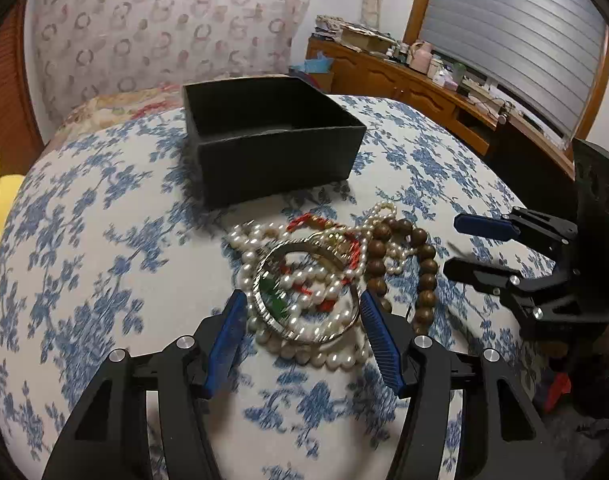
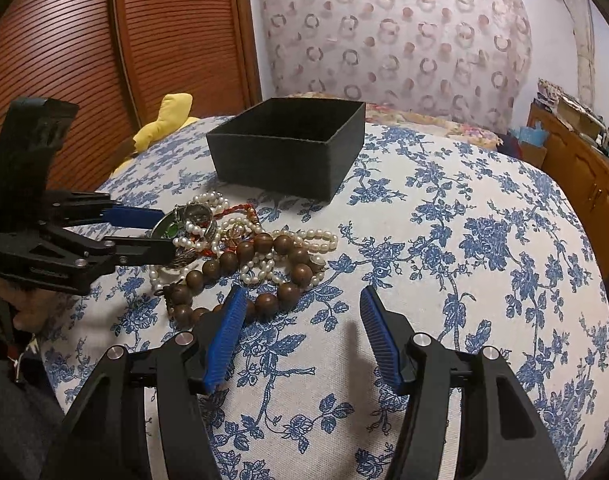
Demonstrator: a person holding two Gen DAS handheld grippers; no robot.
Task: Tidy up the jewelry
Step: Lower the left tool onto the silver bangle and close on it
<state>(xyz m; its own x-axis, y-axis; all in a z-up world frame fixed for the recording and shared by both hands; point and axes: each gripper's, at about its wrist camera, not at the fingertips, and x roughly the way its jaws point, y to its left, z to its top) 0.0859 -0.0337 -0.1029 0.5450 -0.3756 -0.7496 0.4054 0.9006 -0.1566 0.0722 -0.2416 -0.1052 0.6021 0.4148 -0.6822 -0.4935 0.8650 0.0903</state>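
Note:
A heap of jewelry lies on the blue-flowered cloth: a metal bangle (image 1: 304, 332) on top of a white pearl necklace (image 1: 300, 354), a red cord bracelet (image 1: 308, 220) and a brown wooden bead bracelet (image 1: 426, 268). An open black box (image 1: 280, 164) stands behind the heap. My left gripper (image 1: 304, 304) is open, its fingers on either side of the bangle. My right gripper (image 2: 302, 300) is open and empty, just right of the wooden beads (image 2: 264, 304). The box (image 2: 288, 160) and the left gripper (image 2: 164, 230) also show in the right wrist view.
The jewelry lies on a bed with a flowered cover (image 2: 484, 280). A yellow cushion (image 2: 164, 120) lies at the bed's left edge by a wooden slatted door (image 2: 144, 40). A cluttered wooden sideboard (image 1: 424, 84) stands on the right under a shuttered window.

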